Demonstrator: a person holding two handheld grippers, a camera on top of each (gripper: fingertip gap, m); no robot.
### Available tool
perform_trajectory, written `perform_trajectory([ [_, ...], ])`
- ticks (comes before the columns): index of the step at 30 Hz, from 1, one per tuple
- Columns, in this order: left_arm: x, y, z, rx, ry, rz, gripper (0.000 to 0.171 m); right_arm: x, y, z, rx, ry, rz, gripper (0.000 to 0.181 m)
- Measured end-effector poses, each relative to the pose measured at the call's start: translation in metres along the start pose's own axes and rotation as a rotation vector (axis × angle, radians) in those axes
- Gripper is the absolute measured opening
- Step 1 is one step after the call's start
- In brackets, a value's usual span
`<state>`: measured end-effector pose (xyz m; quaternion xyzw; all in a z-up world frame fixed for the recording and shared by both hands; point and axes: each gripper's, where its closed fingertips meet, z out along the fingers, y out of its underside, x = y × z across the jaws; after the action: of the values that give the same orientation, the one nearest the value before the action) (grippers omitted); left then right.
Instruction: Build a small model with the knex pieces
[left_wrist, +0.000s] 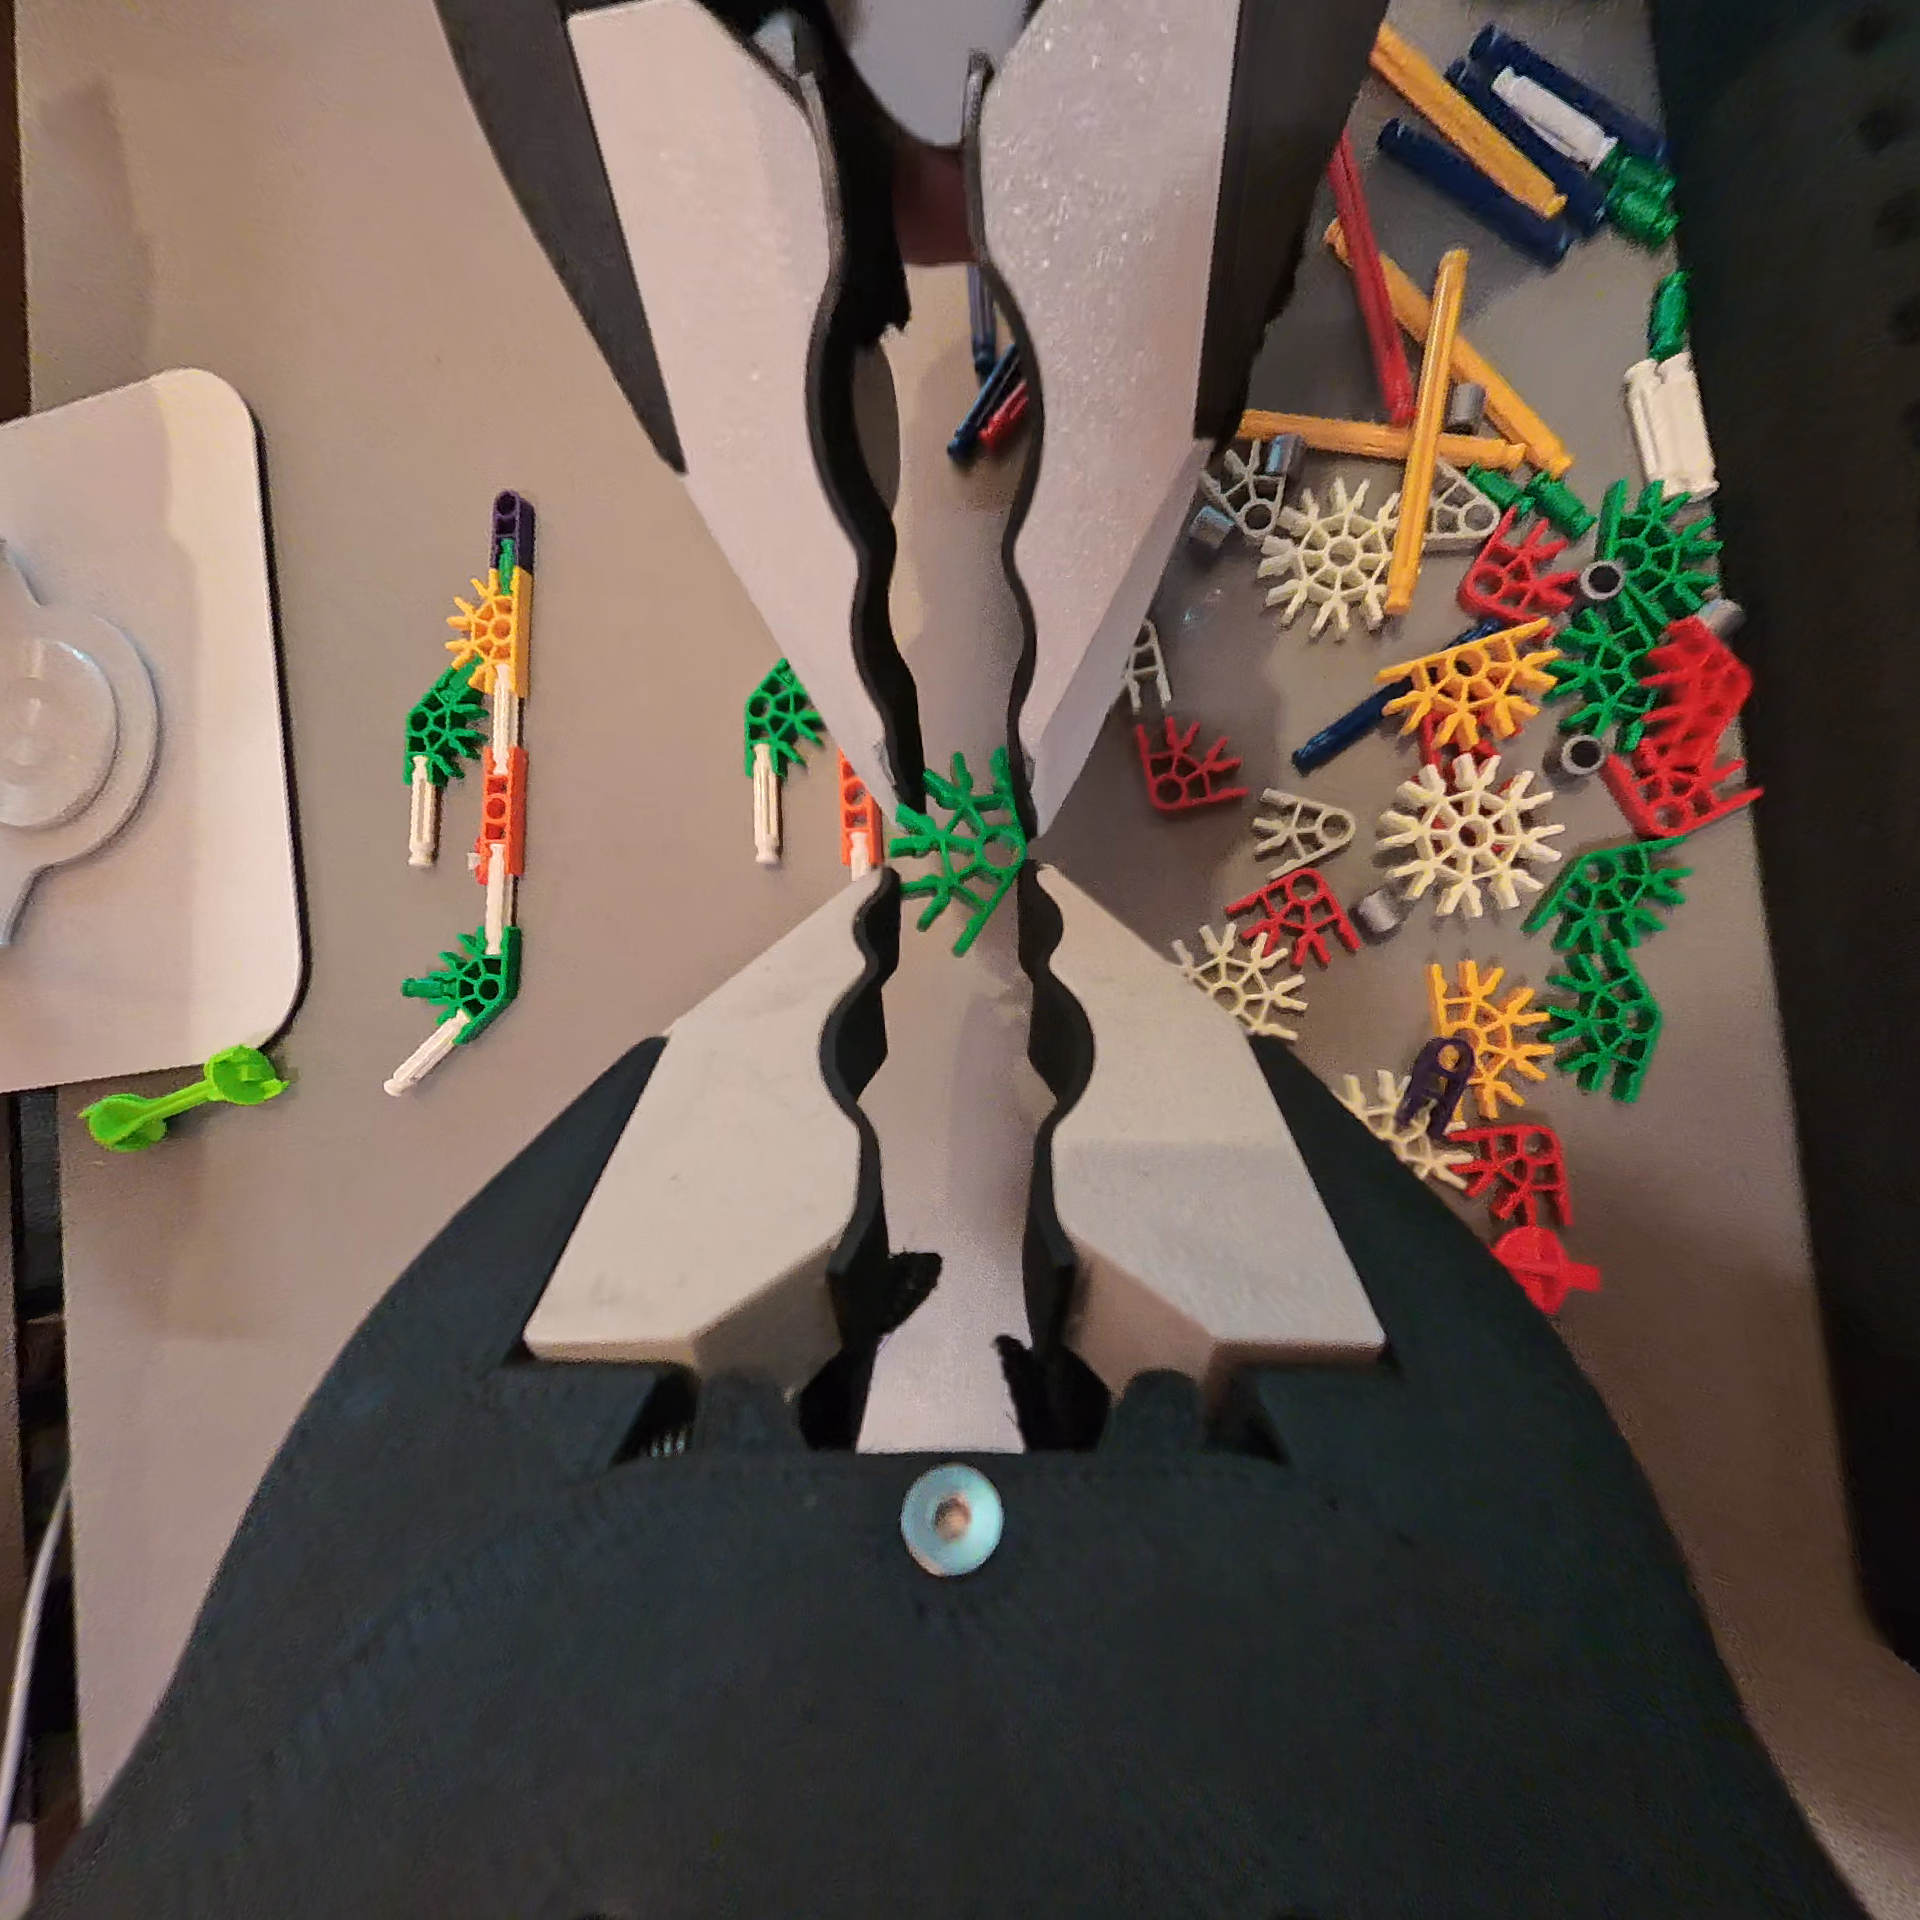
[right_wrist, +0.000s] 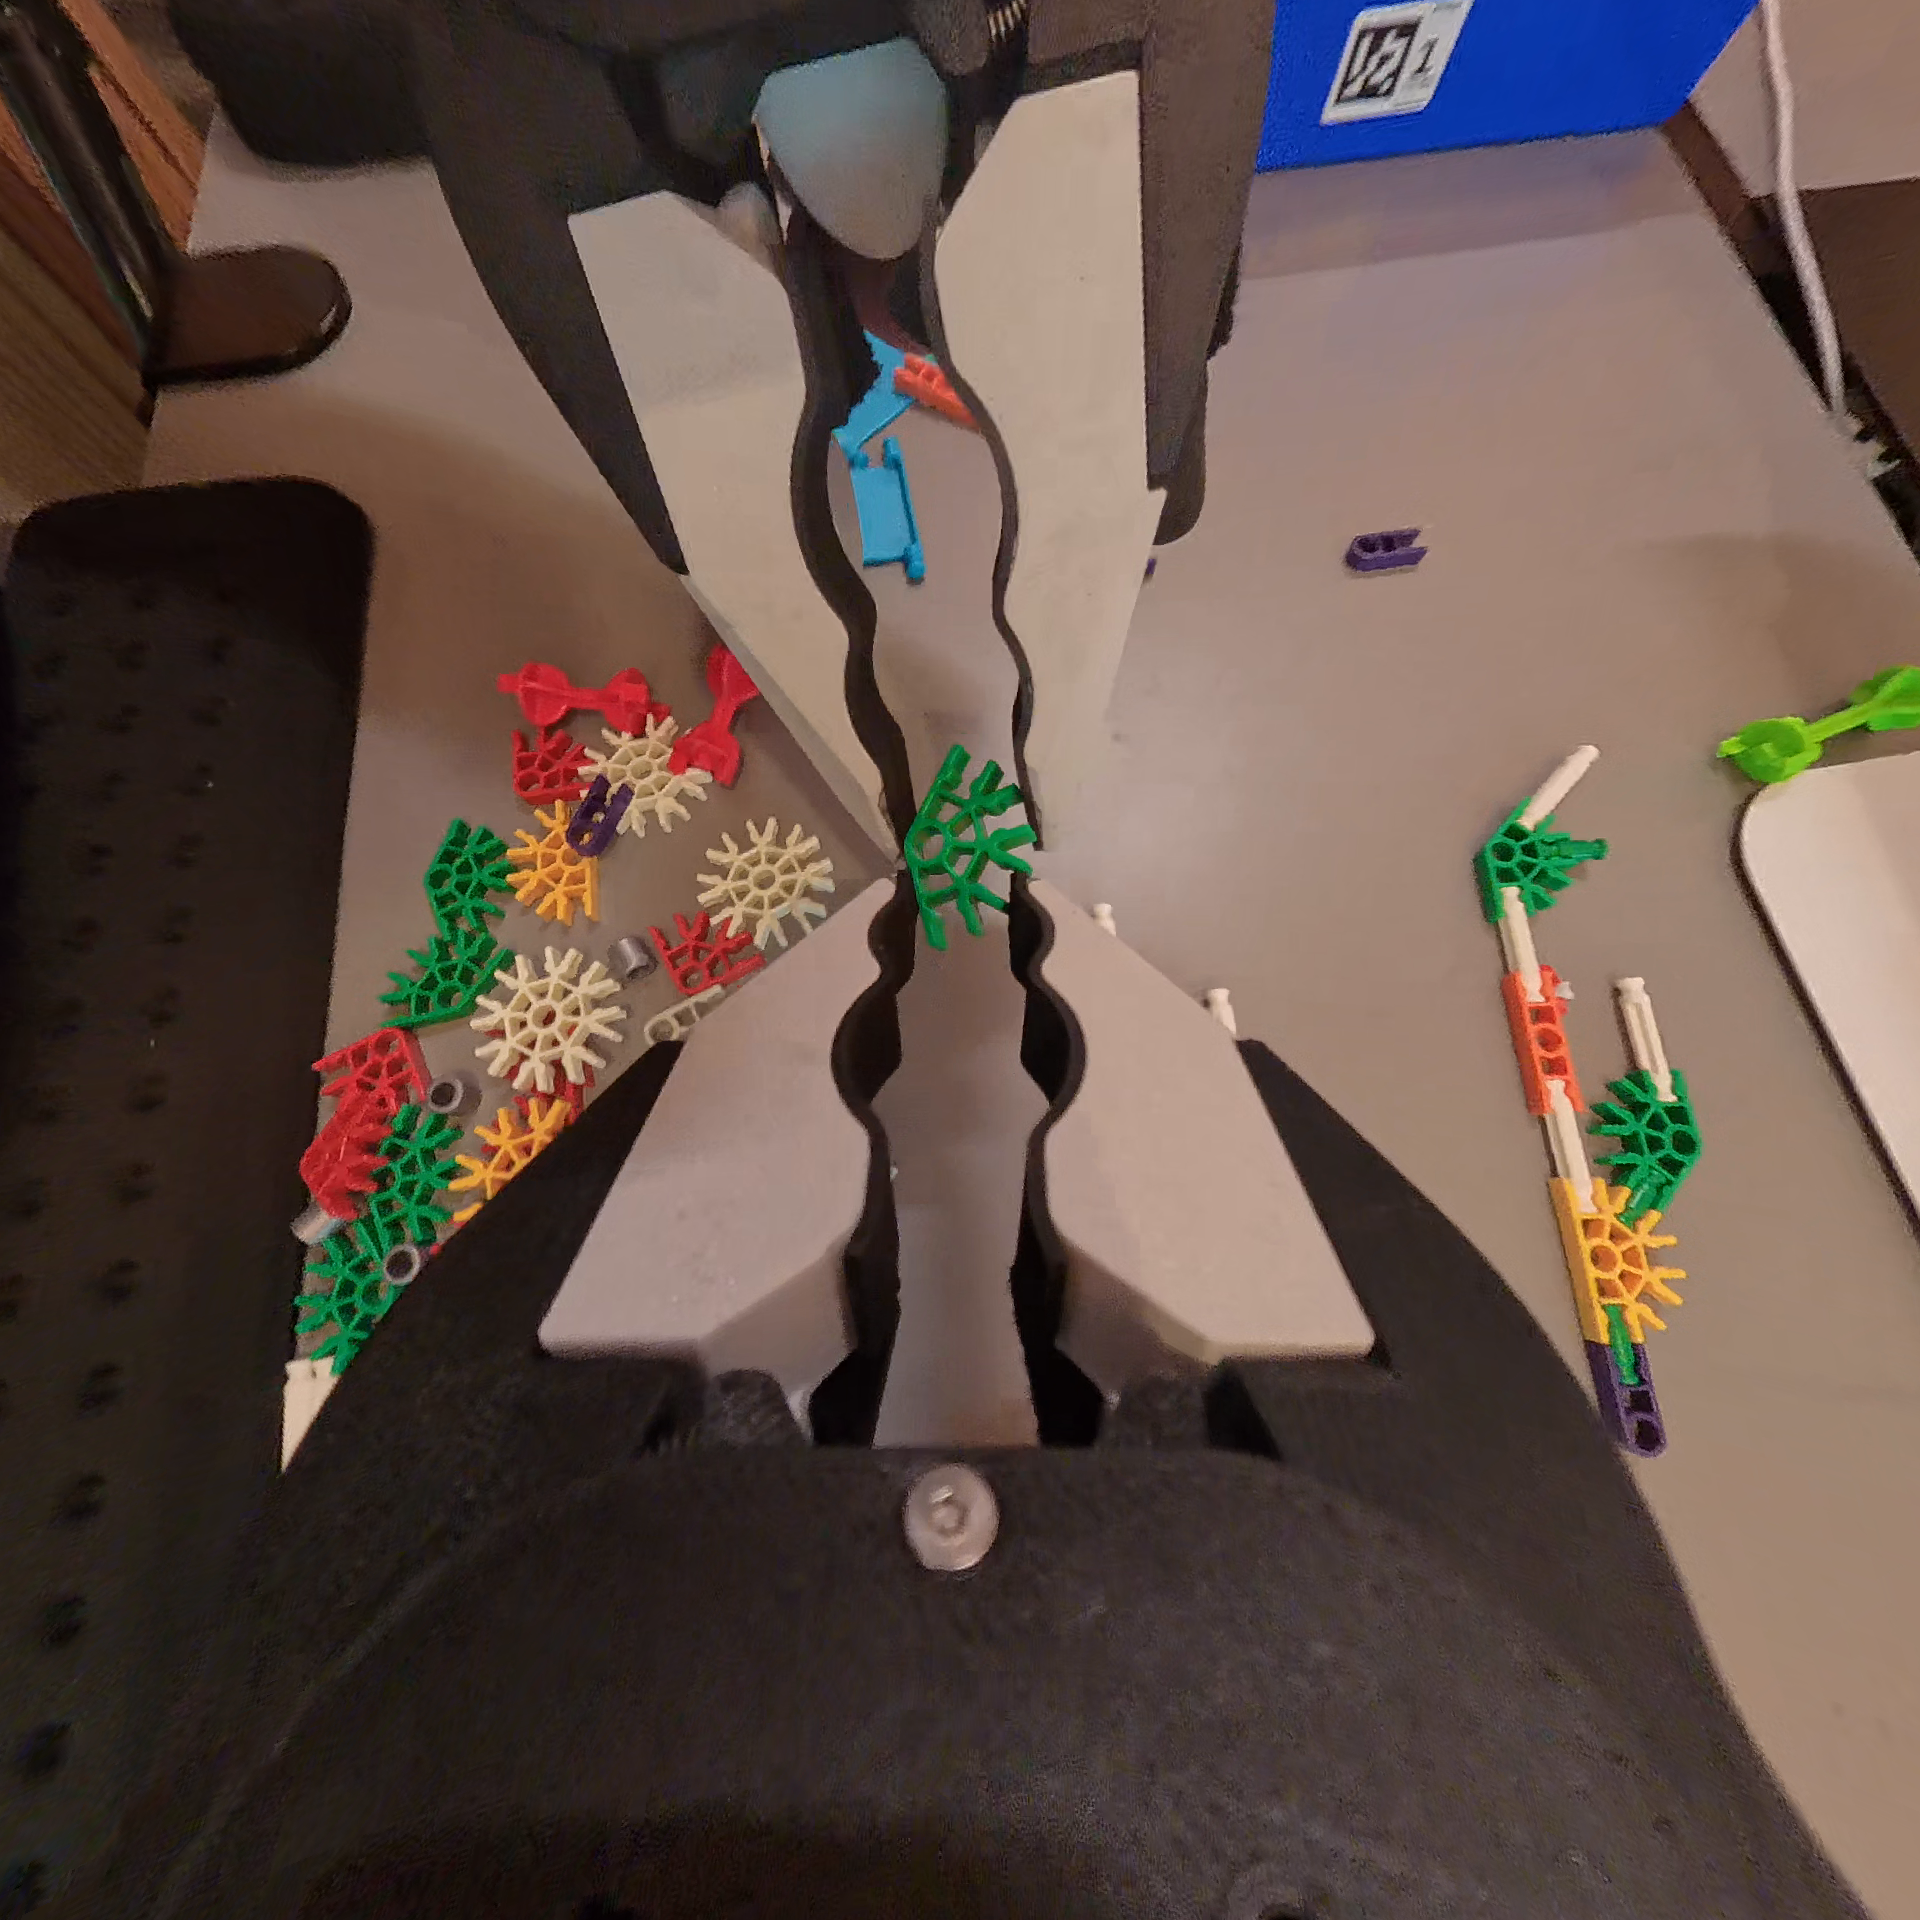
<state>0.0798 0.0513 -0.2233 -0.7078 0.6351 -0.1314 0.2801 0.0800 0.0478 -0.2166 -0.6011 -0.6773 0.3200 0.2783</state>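
Observation:
My two grippers face each other tip to tip over a grey table (left_wrist: 623, 312). A green fan-shaped connector (left_wrist: 961, 842) sits pinched between both pairs of fingertips. My left gripper (left_wrist: 961, 883) is closed on its lower spokes, and my right gripper (left_wrist: 961, 774) comes from above onto its upper edge. In the right wrist view the same connector (right_wrist: 966, 842) sits between my right gripper (right_wrist: 961, 894) and the left gripper (right_wrist: 961, 821). A built chain of green, yellow, orange, purple and white pieces (left_wrist: 499, 790) lies to the left. A smaller green, white and orange group (left_wrist: 790, 748) lies beside the fingers.
A pile of loose connectors (left_wrist: 1455, 831) and rods (left_wrist: 1455, 312) lies right of the grippers, beside a black mat (right_wrist: 156, 935). A white pad (left_wrist: 135, 727) and a lime green piece (left_wrist: 177, 1107) are at the left. Light blue pieces (right_wrist: 883, 488), a purple clip (right_wrist: 1382, 551) and a blue box (right_wrist: 1507, 73) lie farther off. Less than 4 cm separates the two grippers' tips.

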Motion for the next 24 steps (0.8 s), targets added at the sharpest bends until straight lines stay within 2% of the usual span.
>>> perform_trajectory([
  [4,0.004,0.004,0.004,0.014,0.011,-0.022,0.019,-0.004,0.005,0.004,-0.031,-0.051,0.039,0.016],
  [5,0.003,0.005,0.004,0.016,0.008,-0.020,0.018,-0.001,0.005,0.004,-0.026,-0.047,0.055,0.019],
  [6,0.001,0.009,0.004,0.003,0.020,-0.021,0.017,0.003,0.006,0.003,-0.024,-0.035,0.070,0.030],
  [8,-0.009,0.017,0.003,-0.023,0.019,-0.013,0.017,0.010,0.010,-0.001,-0.025,-0.013,0.084,0.032],
  [15,-0.031,0.047,0.015,-0.119,0.117,0.100,0.016,0.034,0.038,-0.003,-0.121,0.057,0.086,0.020],
  [24,-0.028,0.056,0.035,-0.174,0.242,0.226,0.016,0.036,0.041,0.019,-0.121,0.019,0.087,0.011],
])
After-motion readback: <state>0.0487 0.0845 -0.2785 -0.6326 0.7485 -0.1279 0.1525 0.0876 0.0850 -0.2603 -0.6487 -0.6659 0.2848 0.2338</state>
